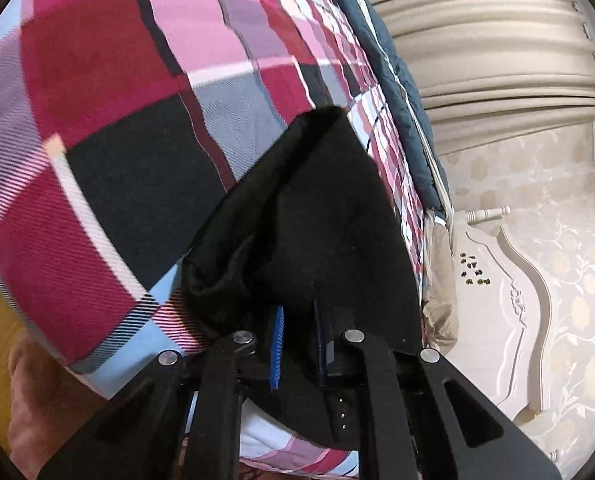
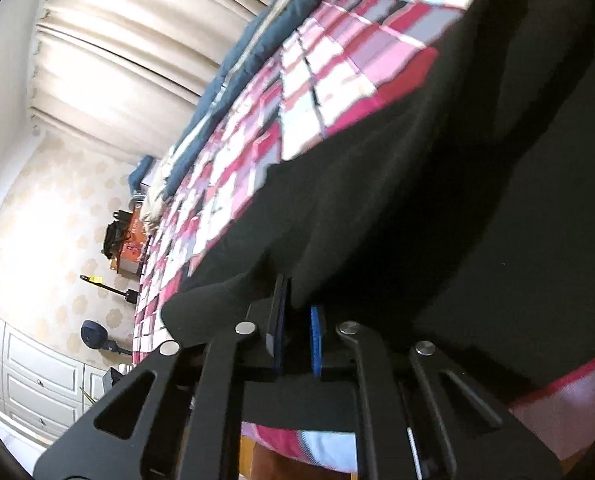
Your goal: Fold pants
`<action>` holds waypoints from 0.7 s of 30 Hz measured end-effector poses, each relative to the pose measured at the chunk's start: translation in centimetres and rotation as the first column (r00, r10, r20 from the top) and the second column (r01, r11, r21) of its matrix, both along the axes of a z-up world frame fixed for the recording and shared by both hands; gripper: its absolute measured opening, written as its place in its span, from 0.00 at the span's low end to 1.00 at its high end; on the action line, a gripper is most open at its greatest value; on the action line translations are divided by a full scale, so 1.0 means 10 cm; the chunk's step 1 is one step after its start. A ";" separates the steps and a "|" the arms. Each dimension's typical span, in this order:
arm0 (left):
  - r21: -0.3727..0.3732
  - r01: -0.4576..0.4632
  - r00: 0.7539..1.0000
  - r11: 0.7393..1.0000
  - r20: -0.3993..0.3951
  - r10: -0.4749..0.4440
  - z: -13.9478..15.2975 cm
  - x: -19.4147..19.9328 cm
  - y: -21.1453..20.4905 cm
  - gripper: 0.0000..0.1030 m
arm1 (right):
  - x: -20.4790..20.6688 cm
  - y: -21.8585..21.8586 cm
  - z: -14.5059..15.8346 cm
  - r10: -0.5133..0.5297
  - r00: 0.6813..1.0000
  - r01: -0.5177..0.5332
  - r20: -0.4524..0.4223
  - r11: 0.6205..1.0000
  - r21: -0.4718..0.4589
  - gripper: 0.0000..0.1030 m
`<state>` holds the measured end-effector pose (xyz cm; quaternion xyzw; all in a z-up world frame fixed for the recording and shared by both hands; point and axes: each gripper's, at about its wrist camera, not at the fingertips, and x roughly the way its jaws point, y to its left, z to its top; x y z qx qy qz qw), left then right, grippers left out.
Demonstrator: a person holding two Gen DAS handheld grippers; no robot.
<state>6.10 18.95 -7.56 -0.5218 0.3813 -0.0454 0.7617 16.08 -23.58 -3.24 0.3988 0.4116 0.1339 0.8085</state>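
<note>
Both grippers are down at the bed, each with black cloth pinched between its blue pads. The left gripper has its jaws clenched on an edge of the black pants; the fabric rises from the pads in a folded peak, lifted off the plaid bedspread, which runs in red, pink, grey, black and pale blue squares across most of that view. A bare hand shows at the lower left, under the bed's edge.

The right gripper likewise grasps the pants, its jaws drawn close on a fold of cloth that bulges over the left pad. From there the dark fabric spreads wide over the right half of the view, lying on the plaid bedspread.

Along the far side of the bed lies a dark blue quilt, and behind it hang cream curtains. A white carved headboard stands against floral wallpaper; small dark marks on it look like letters, but they are too small to read. From the right wrist view, an orange box with a black object on it sits beyond the bed; any print there is blurred past reading. White panelled drawers fill the lower left corner.
</note>
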 end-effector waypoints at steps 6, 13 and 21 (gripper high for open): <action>0.068 -0.020 0.999 0.997 0.033 0.018 0.21 -0.19 0.06 0.12 | -0.23 0.03 0.13 0.037 0.999 -0.038 0.027 0.999 0.030 0.08; 0.092 0.019 1.000 0.996 0.009 -0.020 0.01 -0.20 0.12 0.12 | -0.51 0.08 -0.39 0.068 0.995 -0.065 -0.075 0.997 0.035 0.07; 0.293 0.087 0.996 0.952 0.009 -0.094 0.39 -0.35 -0.04 0.19 | -0.59 -0.18 -0.17 0.093 0.993 -0.090 -0.074 0.995 0.037 0.42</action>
